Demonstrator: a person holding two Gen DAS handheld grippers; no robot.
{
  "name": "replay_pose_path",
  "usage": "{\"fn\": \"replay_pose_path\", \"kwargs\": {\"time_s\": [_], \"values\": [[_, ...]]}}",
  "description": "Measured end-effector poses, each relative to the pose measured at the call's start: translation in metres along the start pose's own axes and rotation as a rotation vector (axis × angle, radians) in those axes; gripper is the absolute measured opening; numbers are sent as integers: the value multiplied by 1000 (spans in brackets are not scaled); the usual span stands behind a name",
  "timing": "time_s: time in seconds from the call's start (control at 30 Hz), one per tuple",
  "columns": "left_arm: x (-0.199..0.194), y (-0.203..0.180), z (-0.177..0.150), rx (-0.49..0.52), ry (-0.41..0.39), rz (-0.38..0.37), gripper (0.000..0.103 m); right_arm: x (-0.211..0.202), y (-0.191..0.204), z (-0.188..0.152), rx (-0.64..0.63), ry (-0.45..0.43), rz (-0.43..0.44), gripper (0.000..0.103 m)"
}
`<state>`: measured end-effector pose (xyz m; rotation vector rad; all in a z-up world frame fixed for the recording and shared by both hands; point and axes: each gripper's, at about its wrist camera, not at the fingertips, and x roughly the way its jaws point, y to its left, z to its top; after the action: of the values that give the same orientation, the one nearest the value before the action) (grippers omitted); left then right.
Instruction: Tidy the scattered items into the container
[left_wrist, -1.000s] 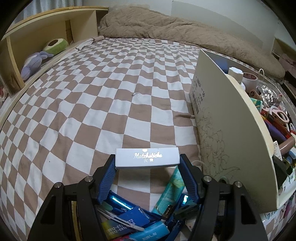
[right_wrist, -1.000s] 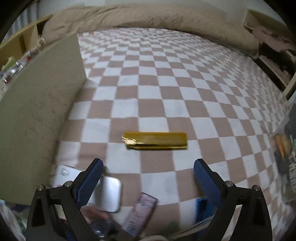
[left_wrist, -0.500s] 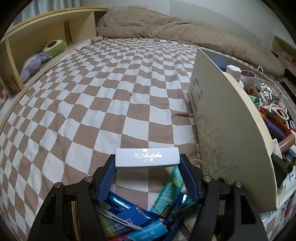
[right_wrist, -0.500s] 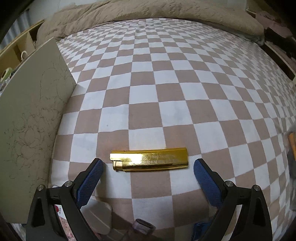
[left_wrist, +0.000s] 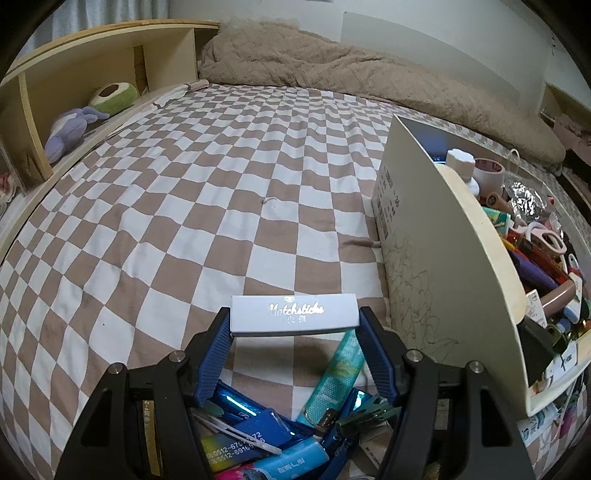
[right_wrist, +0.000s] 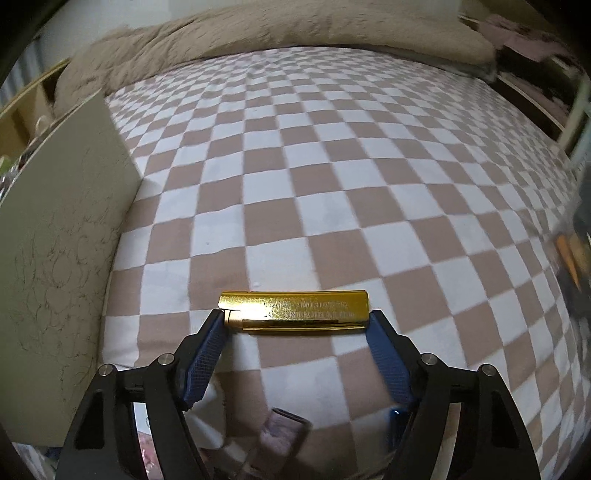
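My left gripper (left_wrist: 294, 323) is shut on a white matchstick box (left_wrist: 294, 314), held by its ends above the checkered bed. The cream container (left_wrist: 454, 251), full of several small items, stands just right of it. Scattered tubes and pens (left_wrist: 266, 435) lie below the left gripper. My right gripper (right_wrist: 297, 319) has closed onto a gold lighter (right_wrist: 293, 310), its blue pads touching both ends, low over the bedsheet. The container's cream wall (right_wrist: 55, 229) stands to the left of the right gripper.
A brown blanket (left_wrist: 351, 70) lies at the head of the bed. A wooden shelf (left_wrist: 85, 85) with plush toys runs along the left side. A white object and a small pinkish tube (right_wrist: 282, 424) lie under the right gripper. Dark clutter sits at the bed's right edge (right_wrist: 576, 240).
The right gripper moved forward over the gold lighter and closed its fingers on both ends. The left gripper kept holding the matchstick box and barely shifted.
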<state>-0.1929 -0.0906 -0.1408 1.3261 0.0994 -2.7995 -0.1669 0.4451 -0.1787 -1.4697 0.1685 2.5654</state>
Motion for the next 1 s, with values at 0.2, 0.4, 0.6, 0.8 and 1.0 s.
{"fn": "replay_pose_path", "kwargs": {"time_s": [0.2,0.4,0.6,0.8,1.0], "values": [[-2,5,2,-30,-10,8,67,-19,-27,5,146,-55,-37,77],[-14,12,5,-77,-64,40,67,-25,-18,24,245,-181,-54,77],[-32,8,11,-95,-129,49,67,-44,-8,40,254,-281,-38,77],[-53,-4,21,-88,-177,9,67,-68,7,39,221,-341,-9,77],[-71,-18,41,-105,-203,-43,67,-91,29,48,172,-399,21,77]]}}
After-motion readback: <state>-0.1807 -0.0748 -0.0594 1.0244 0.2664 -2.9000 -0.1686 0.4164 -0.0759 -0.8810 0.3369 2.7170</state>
